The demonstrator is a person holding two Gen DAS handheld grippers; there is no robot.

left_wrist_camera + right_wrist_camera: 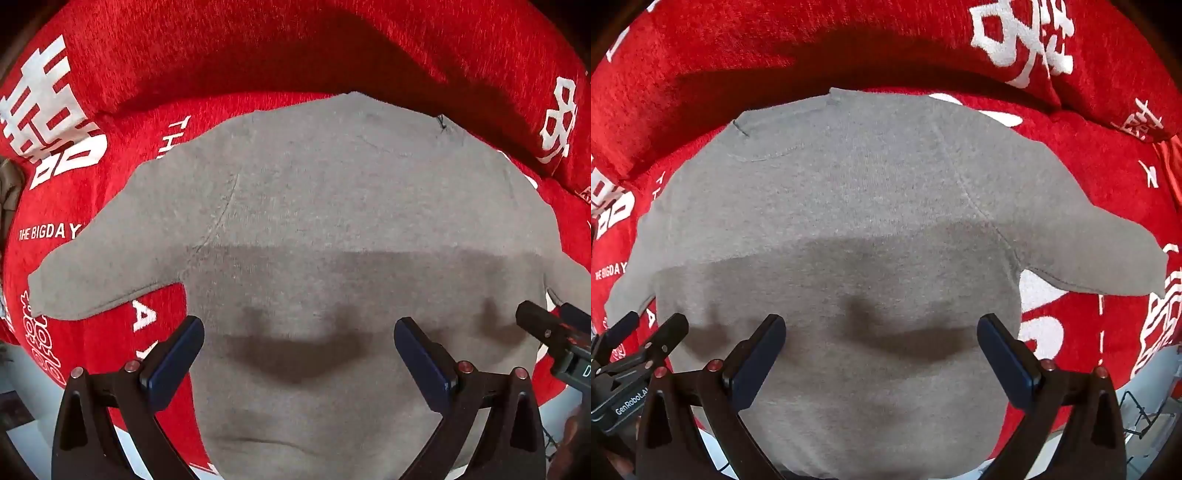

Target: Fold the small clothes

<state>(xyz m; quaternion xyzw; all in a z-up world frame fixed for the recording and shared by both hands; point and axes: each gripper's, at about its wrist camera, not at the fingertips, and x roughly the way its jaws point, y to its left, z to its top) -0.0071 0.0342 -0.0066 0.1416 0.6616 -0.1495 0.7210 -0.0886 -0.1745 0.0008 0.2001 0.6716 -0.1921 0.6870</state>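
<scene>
One grey shirt [332, 221] is lying spread flat on a red cover [110, 74] printed with white characters, its two short sleeves reaching out to either side and its collar end pointing away from the cameras. Two grippers are hovering over the shirt's near half, side by side: the left gripper [299, 350] with its jaws standing wide apart and nothing between them, the right gripper [881, 350] likewise gaping and empty. Each one's tips are showing at the edge of the other's view, beside the shirt's flank. Judging by the flat, unfolded cloth, the folding is only beginning; the step in hand appears to be the approach for a first grasp. The next move is likely calling for each gripper to drop to the shirt's edge, pinch a single layer at hem or sleeve, and carry it over the body evenly. The hem nearest the cameras is running out of frame, so its exact lie is hard to tell. Count: one shirt, one cover, two grippers.
</scene>
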